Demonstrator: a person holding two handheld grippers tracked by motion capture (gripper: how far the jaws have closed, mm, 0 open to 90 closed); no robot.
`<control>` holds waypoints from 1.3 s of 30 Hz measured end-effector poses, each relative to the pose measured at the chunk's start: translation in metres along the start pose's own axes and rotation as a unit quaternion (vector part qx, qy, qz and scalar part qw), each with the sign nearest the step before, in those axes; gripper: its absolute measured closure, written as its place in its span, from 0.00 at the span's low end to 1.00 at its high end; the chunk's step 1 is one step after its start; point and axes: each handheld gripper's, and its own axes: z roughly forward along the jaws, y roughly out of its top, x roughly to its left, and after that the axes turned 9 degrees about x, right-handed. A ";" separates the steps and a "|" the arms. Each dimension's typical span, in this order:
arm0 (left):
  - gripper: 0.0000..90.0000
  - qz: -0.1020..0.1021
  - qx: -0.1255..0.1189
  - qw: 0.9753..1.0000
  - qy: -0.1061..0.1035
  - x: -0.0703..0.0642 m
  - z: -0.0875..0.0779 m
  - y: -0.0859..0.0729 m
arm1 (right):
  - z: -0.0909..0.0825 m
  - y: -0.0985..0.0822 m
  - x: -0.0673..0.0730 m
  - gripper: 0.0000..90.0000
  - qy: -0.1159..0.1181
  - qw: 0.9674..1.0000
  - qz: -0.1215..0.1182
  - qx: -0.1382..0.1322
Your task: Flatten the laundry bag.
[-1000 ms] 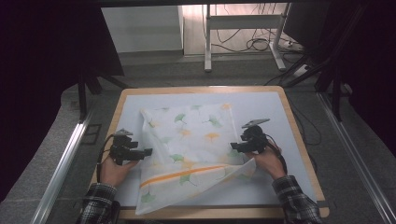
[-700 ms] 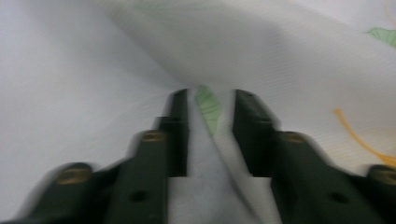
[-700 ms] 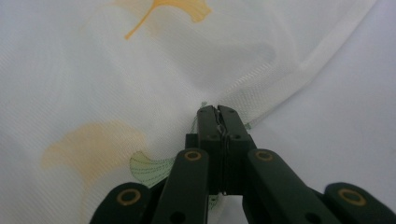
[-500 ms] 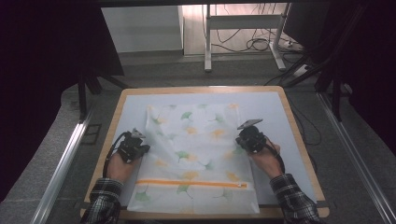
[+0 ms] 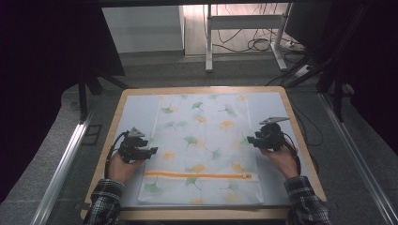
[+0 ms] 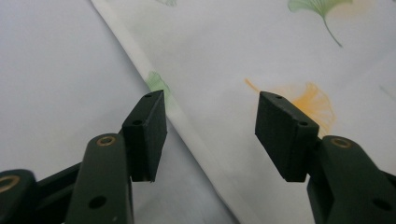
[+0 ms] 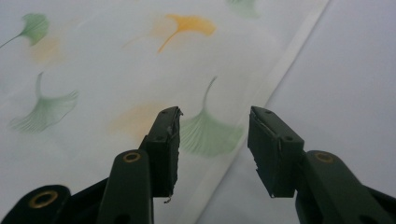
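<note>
Table carries the leaf-print cloth spread flat at centre. My left gripper and right gripper, jaws just parted and empty, flank its side edges. Spreading looks done.

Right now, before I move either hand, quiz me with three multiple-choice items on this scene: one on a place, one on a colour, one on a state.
1. Where does the zipper run on the pillowcase?
A. along the far end
B. across the end nearest the person
C. down the left side

2. What colour is the zipper?
A. orange
B. blue
C. black

3. How does the pillowcase lie?
A. crumpled in a heap
B. rolled up
C. spread flat on the table

Answers:
1 B, the stripe crosses the cloth just ahead of the sleeves.
2 A, it shows orange in the high view.
3 C, all four edges lie straight, with the left hand-held gripper and right hand-held gripper open at its sides.
</note>
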 end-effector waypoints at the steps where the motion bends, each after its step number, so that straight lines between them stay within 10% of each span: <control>1: 0.43 0.002 0.002 1.000 -0.001 -0.001 0.000 -0.001 | -0.001 -0.004 0.003 0.59 0.002 1.000 -0.002 0.002; 15: 0.47 0.016 -0.034 0.999 -0.018 -0.013 -0.017 -0.016 | -0.023 -0.049 0.023 0.49 0.050 0.997 -0.048 0.023; 31: 0.22 0.026 -0.021 0.999 -0.037 -0.028 -0.013 -0.018 | -0.031 -0.077 0.046 0.24 0.123 0.987 -0.094 0.033; 39: 0.18 0.051 -0.021 0.997 -0.045 -0.038 -0.015 -0.016 | -0.029 -0.085 0.055 0.22 0.107 0.984 -0.137 0.046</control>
